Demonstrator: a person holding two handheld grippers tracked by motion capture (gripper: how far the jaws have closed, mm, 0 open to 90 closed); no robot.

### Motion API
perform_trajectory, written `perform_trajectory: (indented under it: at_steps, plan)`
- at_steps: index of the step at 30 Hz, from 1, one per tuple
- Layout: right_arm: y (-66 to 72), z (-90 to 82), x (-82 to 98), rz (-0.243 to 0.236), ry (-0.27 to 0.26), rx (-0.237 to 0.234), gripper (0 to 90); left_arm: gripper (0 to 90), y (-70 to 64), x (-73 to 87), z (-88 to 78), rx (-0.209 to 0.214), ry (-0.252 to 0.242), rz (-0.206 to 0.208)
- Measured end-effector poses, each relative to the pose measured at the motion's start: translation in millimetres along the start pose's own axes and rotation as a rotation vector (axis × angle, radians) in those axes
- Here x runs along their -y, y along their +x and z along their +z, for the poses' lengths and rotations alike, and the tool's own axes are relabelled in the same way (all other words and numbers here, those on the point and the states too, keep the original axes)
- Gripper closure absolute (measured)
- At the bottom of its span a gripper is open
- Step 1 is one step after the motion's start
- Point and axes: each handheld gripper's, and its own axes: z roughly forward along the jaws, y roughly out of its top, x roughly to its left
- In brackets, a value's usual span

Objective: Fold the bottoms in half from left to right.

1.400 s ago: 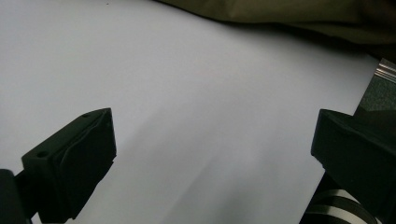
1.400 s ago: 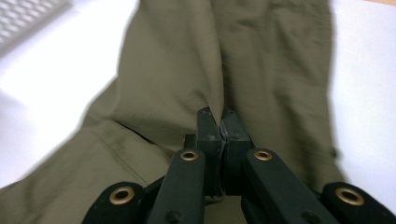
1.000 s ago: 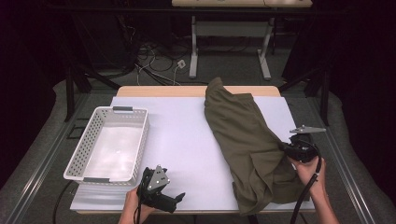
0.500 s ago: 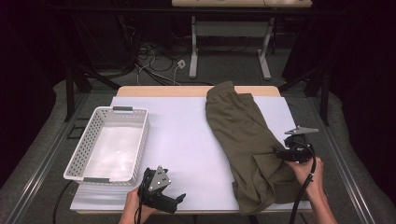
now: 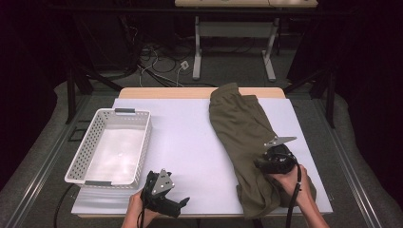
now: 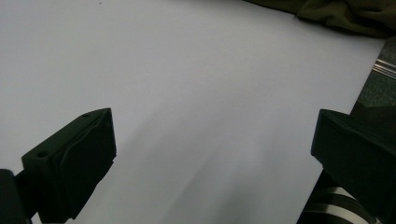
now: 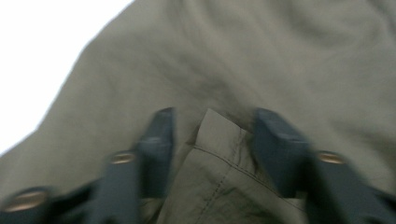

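Observation:
An olive-green garment (image 5: 242, 128) lies lengthwise on the right half of the white table cover (image 5: 185, 137). My right gripper (image 5: 263, 164) rests on its near part, held by a hand. In the right gripper view a folded, seamed corner of the garment (image 7: 219, 158) sits between the two jaws of the right gripper (image 7: 215, 135); the jaws have just been closing, and a small gap still shows on each side. My left gripper (image 5: 183, 204) lies low near the table's front edge. In its own view the left gripper (image 6: 212, 154) stands wide open over bare cover.
A white perforated basket (image 5: 90, 142) stands at the left of the table, with nothing in it. The garment's near end (image 6: 345, 14) lies beyond my left gripper. Dark floor, cables and table legs lie behind the far edge.
My right gripper has moved left and nearer, from the garment's right edge onto its near part, and its jaws opened from shut. The garment has settled flatter. The left gripper has stayed put.

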Motion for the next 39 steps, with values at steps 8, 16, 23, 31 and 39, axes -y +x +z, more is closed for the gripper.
perform_trajectory:
  at_steps: [8,16,23,31,39]
  plan:
    - [-4.0,-4.0,10.8,0.012,0.03,0.087,84.7,0.0,1.4,-0.1,-1.4,-0.001,0.003,0.0]
    - [-10.8,-50.4,33.6,0.087,-0.077,0.165,84.9,0.0,0.8,-0.8,-1.3,-0.013,-0.002,0.004]
    - [-24.3,-72.7,56.5,0.161,-0.05,0.208,82.9,0.0,0.3,-1.2,-0.3,-0.009,-0.005,0.006]
    - [-32.7,-105.0,56.8,0.199,-0.127,0.18,55.9,0.0,0.6,-1.2,-0.2,-0.014,-0.003,0.002]
    - [-23.7,-128.2,47.0,0.166,-0.216,0.166,43.7,0.0,0.5,-1.3,0.1,-0.013,-0.002,0.004]
